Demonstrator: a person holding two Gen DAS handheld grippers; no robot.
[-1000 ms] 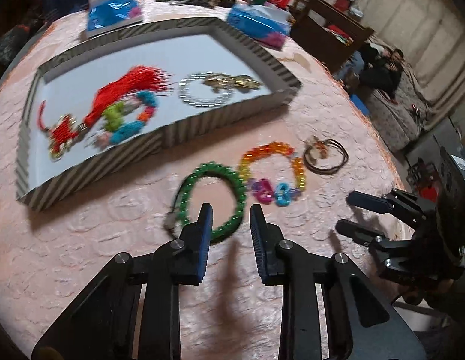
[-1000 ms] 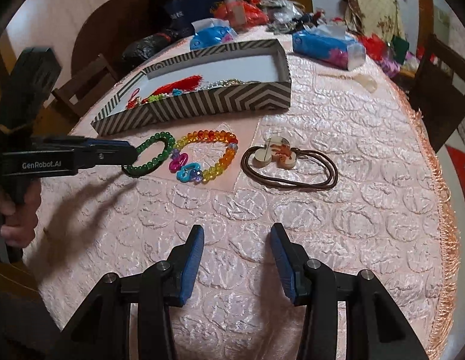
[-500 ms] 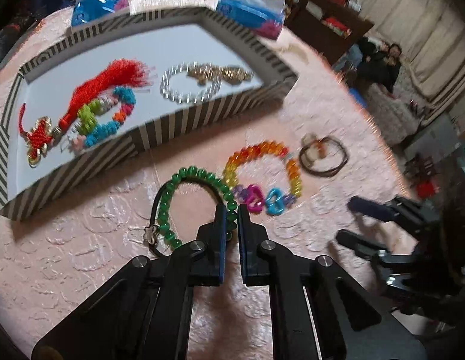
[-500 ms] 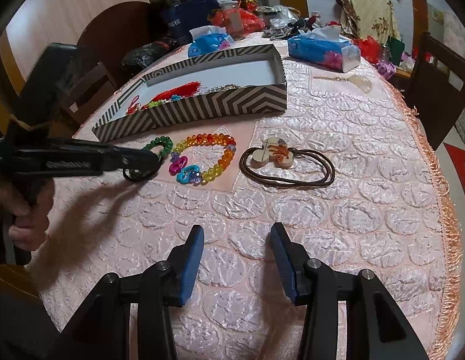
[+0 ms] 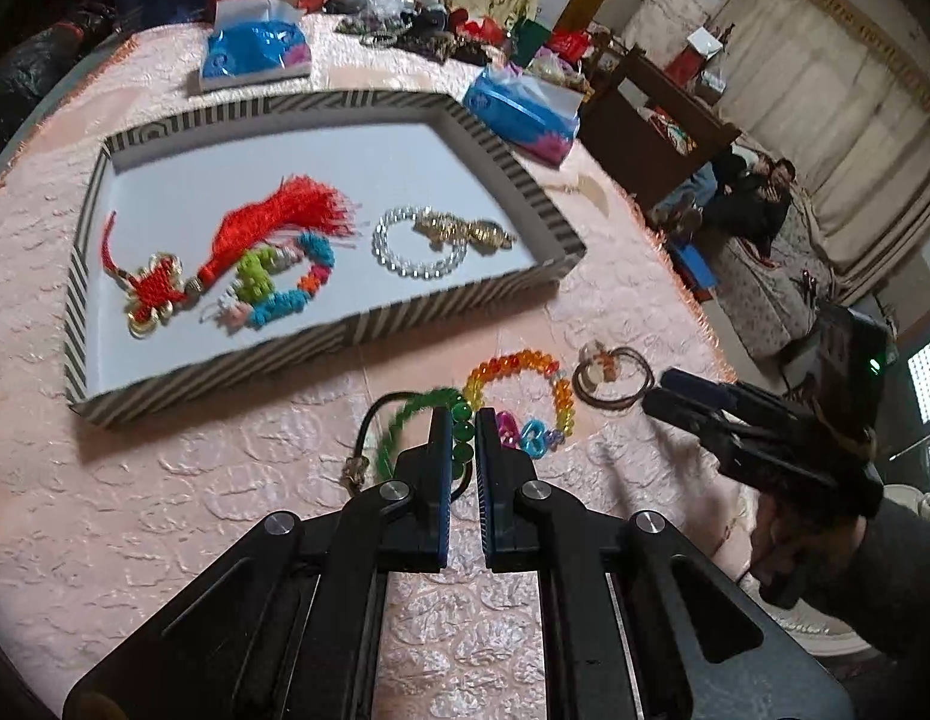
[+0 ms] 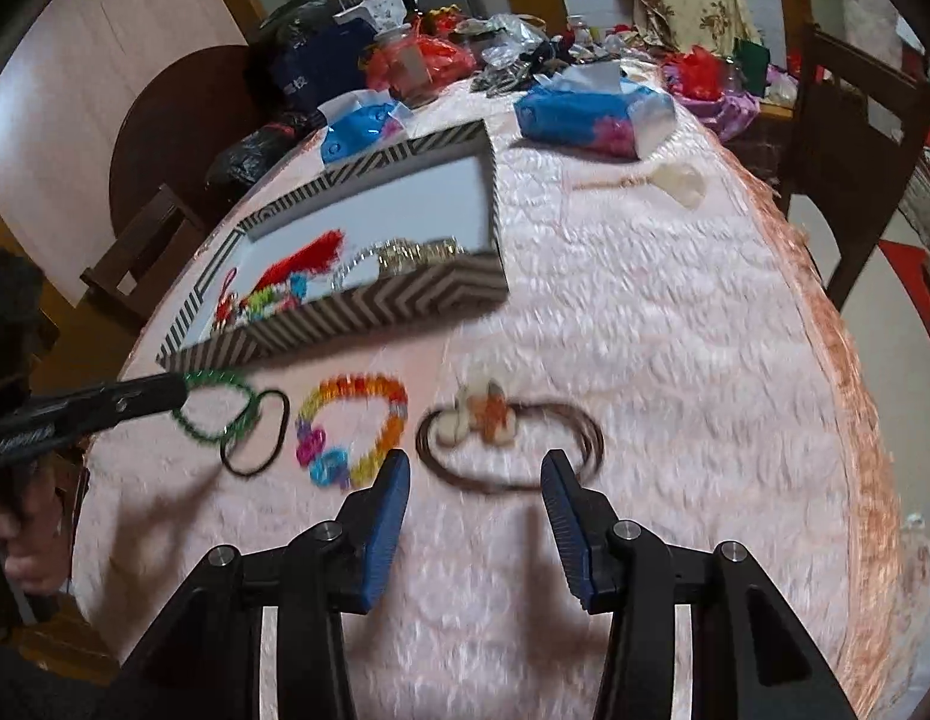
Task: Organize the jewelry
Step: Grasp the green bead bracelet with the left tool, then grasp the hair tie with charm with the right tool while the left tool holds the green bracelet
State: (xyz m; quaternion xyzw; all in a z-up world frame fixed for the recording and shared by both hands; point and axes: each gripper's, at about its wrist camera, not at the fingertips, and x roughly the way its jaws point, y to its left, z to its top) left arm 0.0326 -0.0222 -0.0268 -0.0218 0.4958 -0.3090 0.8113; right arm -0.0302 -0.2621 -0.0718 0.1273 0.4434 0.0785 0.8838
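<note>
My left gripper (image 5: 462, 420) is shut on the green bead bracelet (image 5: 405, 426) and holds it off the pink tablecloth; its black cord loop hangs down. It shows in the right wrist view (image 6: 216, 414) too. The rainbow bead bracelet (image 5: 522, 399) and a brown cord bracelet with a charm (image 5: 612, 375) lie to the right. My right gripper (image 6: 474, 474) is open, just short of the brown cord bracelet (image 6: 507, 438). The striped tray (image 5: 321, 336) holds a red tassel knot (image 5: 225, 252), a colourful bracelet (image 5: 285, 288) and a clear bead bracelet (image 5: 414, 249).
Two blue tissue packs (image 5: 255, 51) (image 5: 522, 114) lie behind the tray, with clutter at the table's far end. A wooden chair (image 6: 855, 120) stands at the right. The table's fringed edge (image 6: 873, 420) runs close on the right.
My left gripper closed on the green bracelet and lifted it from the cloth. My right gripper moved forward toward the brown cord bracelet, still open.
</note>
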